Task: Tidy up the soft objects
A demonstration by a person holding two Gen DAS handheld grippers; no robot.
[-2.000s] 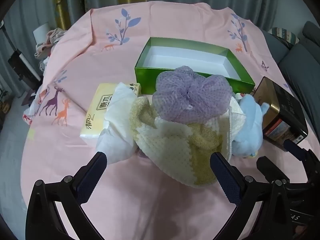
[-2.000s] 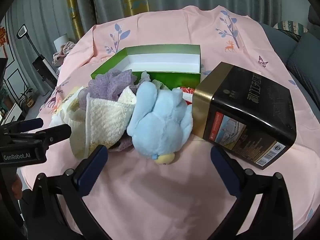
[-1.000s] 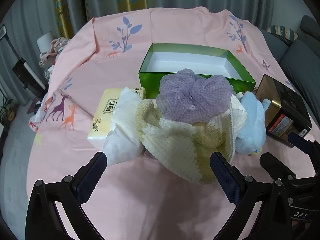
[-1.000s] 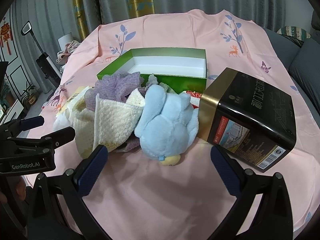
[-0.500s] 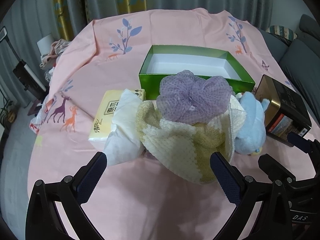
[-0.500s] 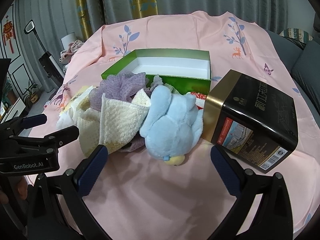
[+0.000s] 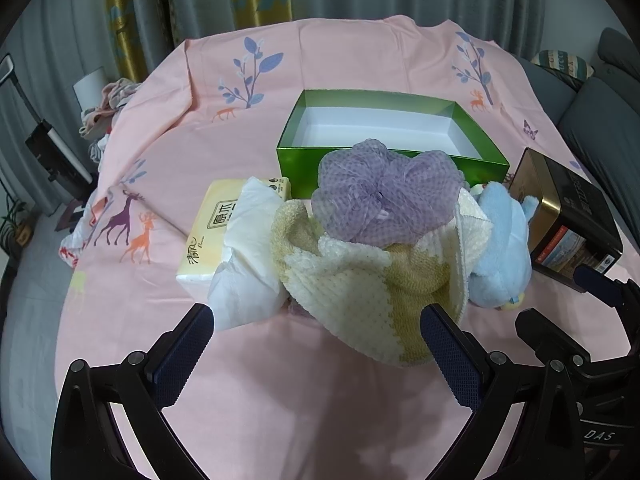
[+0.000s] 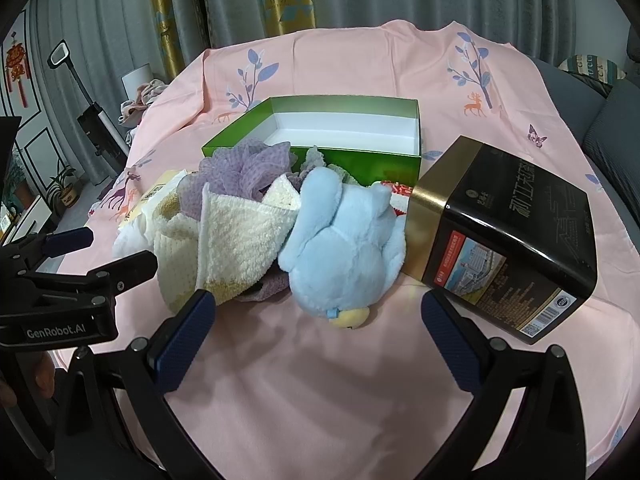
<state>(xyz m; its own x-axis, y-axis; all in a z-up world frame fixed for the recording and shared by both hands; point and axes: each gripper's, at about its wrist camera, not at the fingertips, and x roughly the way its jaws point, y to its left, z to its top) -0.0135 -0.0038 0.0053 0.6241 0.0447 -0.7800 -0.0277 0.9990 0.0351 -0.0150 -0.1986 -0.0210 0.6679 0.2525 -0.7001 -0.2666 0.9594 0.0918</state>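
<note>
A heap of soft things lies on the pink tablecloth in front of an empty green box (image 7: 392, 120) (image 8: 320, 152). On top sits a purple mesh pouf (image 7: 384, 196) (image 8: 244, 172), over a cream and yellow towel (image 7: 368, 276) (image 8: 236, 236). A white cloth (image 7: 248, 252) lies at the heap's left, a light blue plush toy (image 7: 500, 240) (image 8: 344, 240) at its right. My left gripper (image 7: 316, 320) stands open just short of the towel. My right gripper (image 8: 316, 308) is open too, just short of the plush toy.
A yellow tissue pack (image 7: 212, 232) lies left of the heap. A black and gold tin (image 8: 504, 236) (image 7: 564, 212) lies on its side to the right. The cloth (image 8: 360, 380) drops off at the table's round edge; curtains, a sofa and a floor lamp stand beyond.
Both grippers have pulled back and risen a little, so the heap looks slightly farther and smaller. Nothing on the table has moved.
</note>
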